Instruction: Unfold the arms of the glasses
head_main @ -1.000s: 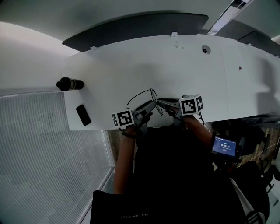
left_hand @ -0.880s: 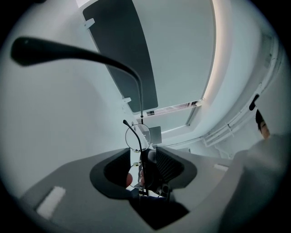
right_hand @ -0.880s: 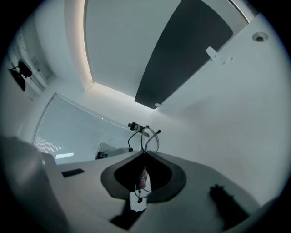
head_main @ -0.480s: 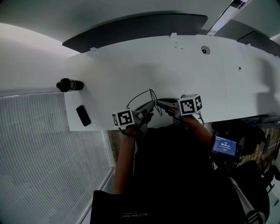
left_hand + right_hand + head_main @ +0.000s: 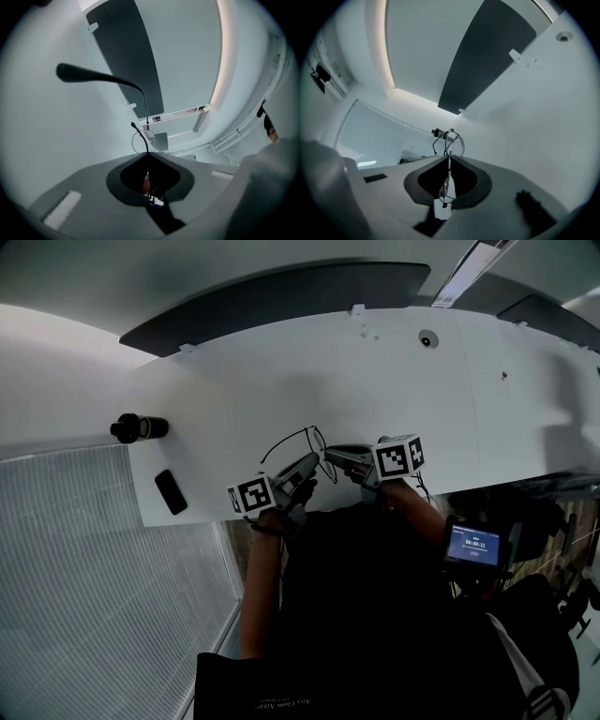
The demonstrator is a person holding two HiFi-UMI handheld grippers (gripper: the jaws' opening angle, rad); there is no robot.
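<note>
Wire-thin glasses were pinched by both grippers at the white table's near edge.

Head view: the glasses [image 5: 315,440] sat over the table [image 5: 281,371] by its front edge. The left gripper [image 5: 310,463] and right gripper [image 5: 329,454] met almost tip to tip on the frame, and one temple arm [image 5: 279,442] curved off to the left.
Left gripper view: its jaws were clamped on the thin frame, with a lens rim [image 5: 143,140] straight ahead and the long arm sweeping up-left.
Right gripper view: its jaws were likewise closed on the wire, lenses just past the tips.
That spread arm trailed on the left gripper's side; the other arm's state I could not tell.
</note>
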